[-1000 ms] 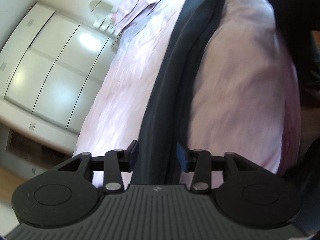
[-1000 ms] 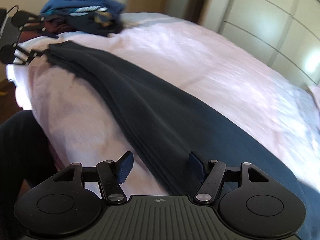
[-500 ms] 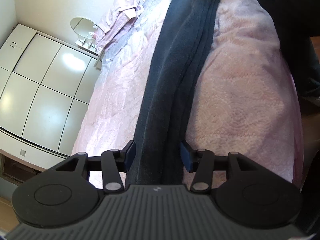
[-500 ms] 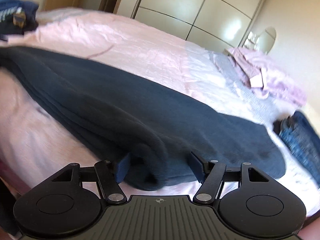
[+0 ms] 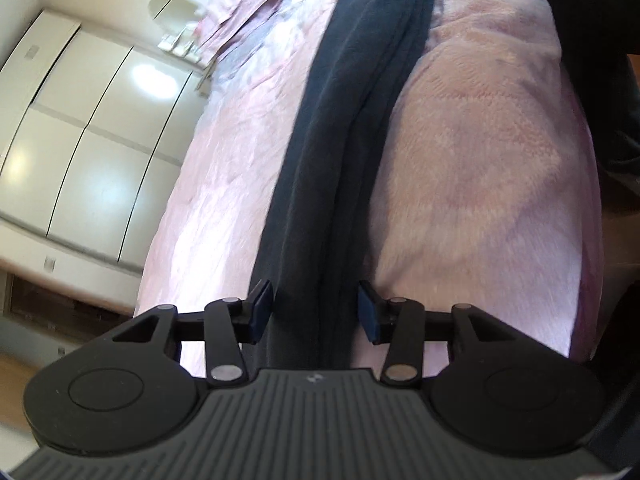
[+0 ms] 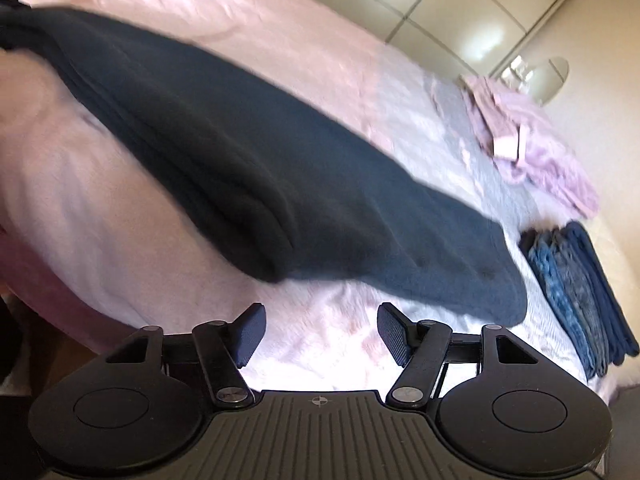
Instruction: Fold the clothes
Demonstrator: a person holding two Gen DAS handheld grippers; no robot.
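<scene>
A dark navy garment (image 5: 340, 152), folded lengthwise into a long strip, lies across the pink bedspread (image 5: 480, 160). My left gripper (image 5: 314, 312) is open, with one end of the strip running between its fingers. In the right wrist view the garment's (image 6: 248, 160) other end lies just beyond my right gripper (image 6: 320, 330), which is open and empty above the bedspread (image 6: 100, 208).
Folded blue jeans (image 6: 580, 288) lie at the right of the bed, with a crumpled pink garment (image 6: 528, 140) behind them. White wardrobe doors (image 5: 80, 140) stand past the bed. A dark clothed figure (image 5: 592, 40) is at the near bed edge.
My right gripper has drawn back off the garment's end, which was between its fingers half a second ago. My left gripper stays around the other end, slightly wider.
</scene>
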